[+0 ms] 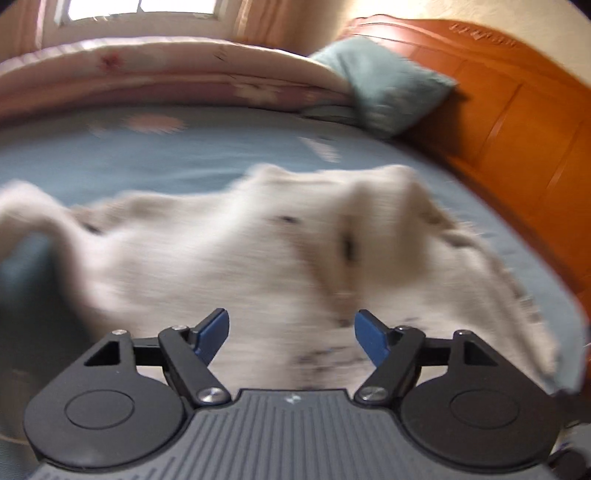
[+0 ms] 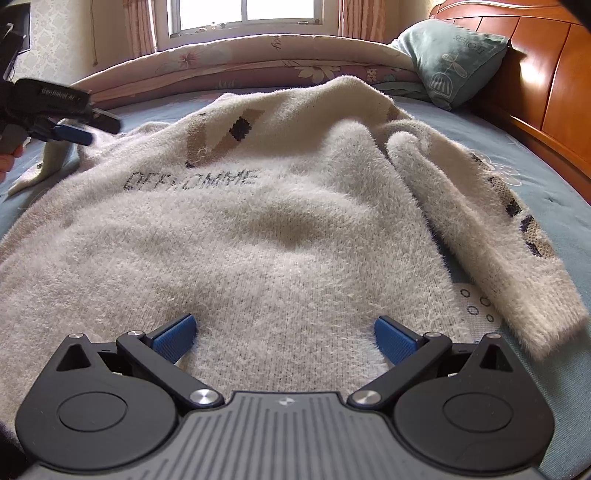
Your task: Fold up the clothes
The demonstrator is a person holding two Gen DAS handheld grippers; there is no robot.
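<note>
Item: fluffy cream knitted sweater (image 2: 236, 236) with dark and tan diamond motifs and dark lettering across the chest, lying spread on a bed with a blue-grey patterned sheet (image 2: 517, 177); one sleeve (image 2: 480, 229) lies folded along the garment's right side, its cuff resting on the sheet. Lettering partly illegible in the pile. Near hem cut off behind the right gripper's body. Left wrist view heavily motion-blurred: sweater (image 1: 221, 258) reads only as a pale mass with dark specks. Left gripper (image 1: 291, 332): blue-padded fingers spread apart, nothing between them, held above the sweater; in the right wrist view it (image 2: 79, 129) appears at the far left edge over the sweater's other side, the holding hand mostly cropped. Right gripper (image 2: 284, 336): angled downward over the lower part of the sweater, fingers wide apart, gripping nothing. Background: folded floral quilt (image 2: 240, 62), teal printed pillow (image 2: 450, 59), orange wooden headboard (image 2: 546, 81), window (image 2: 243, 14).
</note>
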